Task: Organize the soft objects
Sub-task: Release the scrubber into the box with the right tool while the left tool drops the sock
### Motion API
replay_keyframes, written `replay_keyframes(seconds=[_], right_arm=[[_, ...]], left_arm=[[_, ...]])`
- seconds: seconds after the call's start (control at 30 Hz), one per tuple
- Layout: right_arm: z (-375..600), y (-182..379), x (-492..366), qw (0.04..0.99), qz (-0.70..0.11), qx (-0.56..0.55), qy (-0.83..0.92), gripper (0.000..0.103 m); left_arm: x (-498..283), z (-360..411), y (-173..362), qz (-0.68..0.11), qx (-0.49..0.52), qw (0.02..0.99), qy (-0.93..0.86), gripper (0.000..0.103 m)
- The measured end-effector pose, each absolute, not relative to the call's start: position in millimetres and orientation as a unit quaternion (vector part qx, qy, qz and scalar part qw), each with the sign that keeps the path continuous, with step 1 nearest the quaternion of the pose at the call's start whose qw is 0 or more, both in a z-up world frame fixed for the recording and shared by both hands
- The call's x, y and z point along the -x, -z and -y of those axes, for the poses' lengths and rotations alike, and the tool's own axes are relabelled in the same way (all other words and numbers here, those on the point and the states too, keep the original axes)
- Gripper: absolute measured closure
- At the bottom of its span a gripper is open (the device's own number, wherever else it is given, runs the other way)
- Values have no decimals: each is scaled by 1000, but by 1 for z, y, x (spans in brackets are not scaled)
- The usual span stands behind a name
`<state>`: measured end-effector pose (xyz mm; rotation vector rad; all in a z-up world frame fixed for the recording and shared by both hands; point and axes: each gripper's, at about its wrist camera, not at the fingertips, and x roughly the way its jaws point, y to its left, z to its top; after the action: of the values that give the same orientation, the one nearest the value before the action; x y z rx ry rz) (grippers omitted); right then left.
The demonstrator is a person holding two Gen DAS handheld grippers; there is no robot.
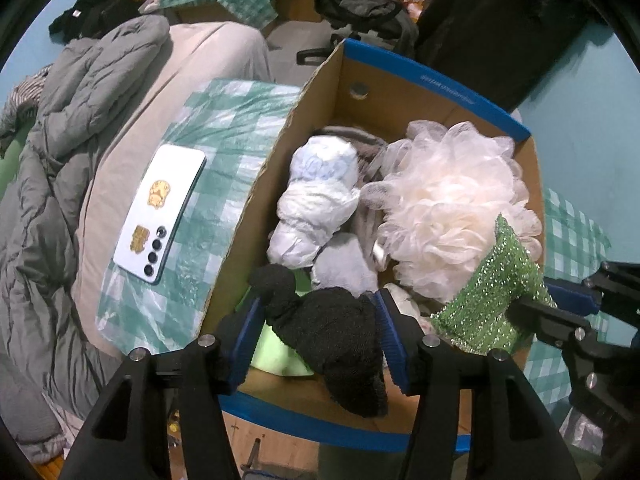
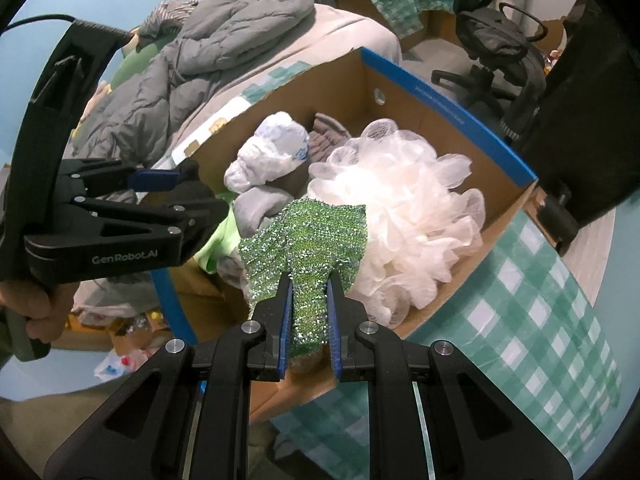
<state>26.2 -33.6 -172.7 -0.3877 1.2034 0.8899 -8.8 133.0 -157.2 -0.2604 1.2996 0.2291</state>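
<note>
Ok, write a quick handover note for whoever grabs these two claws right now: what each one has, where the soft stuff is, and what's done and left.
Left claw: black sock between its pads, over the near end of the cardboard box.
Right claw: shut on the green sparkly cloth, above the box.
Already in the box: white mesh bath pouf, white plastic bag bundle, grey cloths, light green item.
Left: drop the sock and the green cloth into the box.
The phone on the checkered sheet isn't soft; probably leave it.
</note>
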Motion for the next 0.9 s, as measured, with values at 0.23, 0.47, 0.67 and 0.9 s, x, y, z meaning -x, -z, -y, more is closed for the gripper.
replay_keyframes(seconds=[0.23, 0.47, 0.67, 0.9], right_arm=[[29, 187, -23, 705, -565, 177, -391, 69], [41, 182, -29, 719, -567, 158, -369, 55], [51, 167, -34, 732, -564, 139, -356, 50], [71, 142, -43, 757, -548, 112, -338, 44]], left_arm=[[11, -132, 157, -603, 115, 783, -105, 33], [16, -129, 149, -594, 108, 789, -110, 25], [20, -124, 139, -592, 112, 791, -107, 25], [23, -111, 111, -575, 110, 804, -104, 20]])
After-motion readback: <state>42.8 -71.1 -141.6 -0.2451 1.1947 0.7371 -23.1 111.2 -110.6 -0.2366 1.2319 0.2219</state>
